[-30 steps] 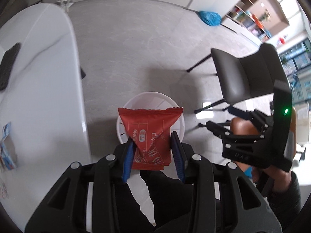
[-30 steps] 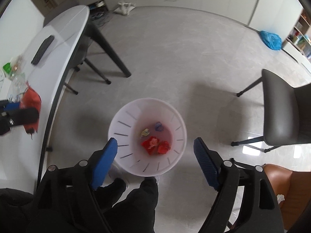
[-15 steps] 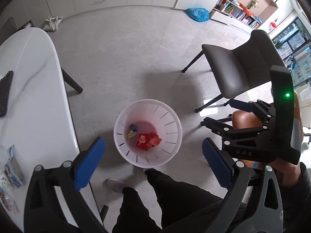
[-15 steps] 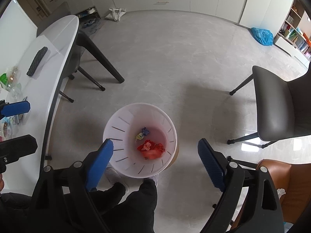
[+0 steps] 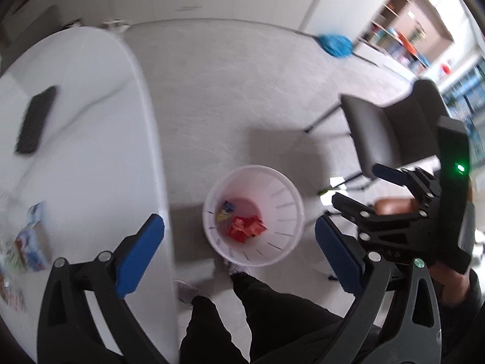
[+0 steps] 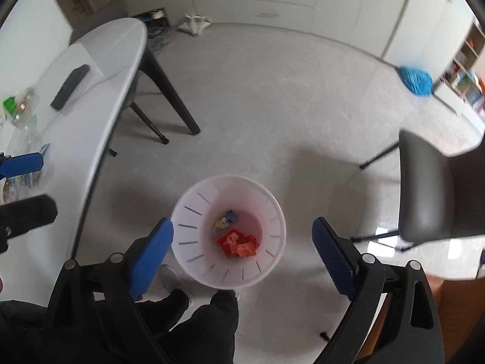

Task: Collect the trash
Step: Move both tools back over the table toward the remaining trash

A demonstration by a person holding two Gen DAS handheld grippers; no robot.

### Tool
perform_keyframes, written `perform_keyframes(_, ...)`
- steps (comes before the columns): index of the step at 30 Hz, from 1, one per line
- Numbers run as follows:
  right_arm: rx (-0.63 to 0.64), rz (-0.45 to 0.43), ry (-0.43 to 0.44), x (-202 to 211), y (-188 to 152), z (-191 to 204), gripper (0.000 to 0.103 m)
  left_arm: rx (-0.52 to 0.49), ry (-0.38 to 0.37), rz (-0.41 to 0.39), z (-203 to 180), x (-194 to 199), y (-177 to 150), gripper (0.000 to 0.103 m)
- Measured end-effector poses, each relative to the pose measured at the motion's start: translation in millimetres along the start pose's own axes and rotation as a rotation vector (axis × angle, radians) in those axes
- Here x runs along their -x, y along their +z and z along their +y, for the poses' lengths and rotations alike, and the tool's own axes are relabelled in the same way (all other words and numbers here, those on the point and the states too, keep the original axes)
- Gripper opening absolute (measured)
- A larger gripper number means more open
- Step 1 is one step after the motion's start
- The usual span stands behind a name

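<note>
A white slotted trash bin (image 5: pixel 274 251) (image 6: pixel 194 212) stands on the floor below both grippers. Red wrappers (image 5: pixel 245 227) (image 6: pixel 239 244) and a small blue and yellow scrap (image 5: pixel 225 210) (image 6: pixel 225 220) lie in its bottom. My left gripper (image 5: pixel 239 251) is open and empty, above the table edge and the bin. My right gripper (image 6: pixel 242 245) is open and empty, straight above the bin. More wrappers (image 5: pixel 28 239) lie on the white table (image 5: pixel 78 121) at the left. The right gripper's body shows at the right of the left wrist view (image 5: pixel 403 227).
A black remote (image 5: pixel 36 124) (image 6: pixel 69 86) lies on the table. A grey chair (image 5: pixel 394 130) (image 6: pixel 436 191) stands right of the bin. A blue bag (image 6: pixel 415 80) lies on the far floor. My legs and shoes (image 6: pixel 212 312) are just before the bin.
One second ago my left gripper held a red wrapper over the bin. It opened, the wrapper fell into the bin, and the gripper has since swung left toward the table.
</note>
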State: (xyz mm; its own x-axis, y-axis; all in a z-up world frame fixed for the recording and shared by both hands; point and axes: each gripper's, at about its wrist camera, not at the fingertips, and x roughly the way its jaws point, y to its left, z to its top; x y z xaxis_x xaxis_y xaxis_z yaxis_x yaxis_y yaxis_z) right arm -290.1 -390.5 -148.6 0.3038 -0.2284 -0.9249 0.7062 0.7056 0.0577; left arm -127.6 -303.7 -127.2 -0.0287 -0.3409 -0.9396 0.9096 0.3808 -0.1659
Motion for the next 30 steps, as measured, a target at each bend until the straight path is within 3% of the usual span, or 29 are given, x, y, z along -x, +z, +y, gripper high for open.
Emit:
perform_keyframes(3,0.073,-0.051,0.023,10.3,16.6,31.8,0.101,0.083,0.071,-0.062,30.7,21.4,-8.2,0.095)
perform_keyframes(10,0.266,-0.111,0.13,18.3,54.6,129.1,0.101,0.314,0.254,-0.16,120.8,71.2,-50.4,0.095)
perform_keyframes(13,0.329,-0.115,0.178,15.2,65.4,171.8,0.101,0.424,0.297,-0.172,158.3,84.8,-73.0,0.095)
perform_keyframes(22,0.393,-0.009,0.362,-8.6,78.1,277.4,0.101,0.649,0.381,-0.182,241.0,105.4,-146.1,0.095)
perform_keyframes(30,0.425,0.034,0.356,-33.2,79.5,342.7,0.101,0.728,0.399,-0.175,286.2,106.9,-181.4,0.095)
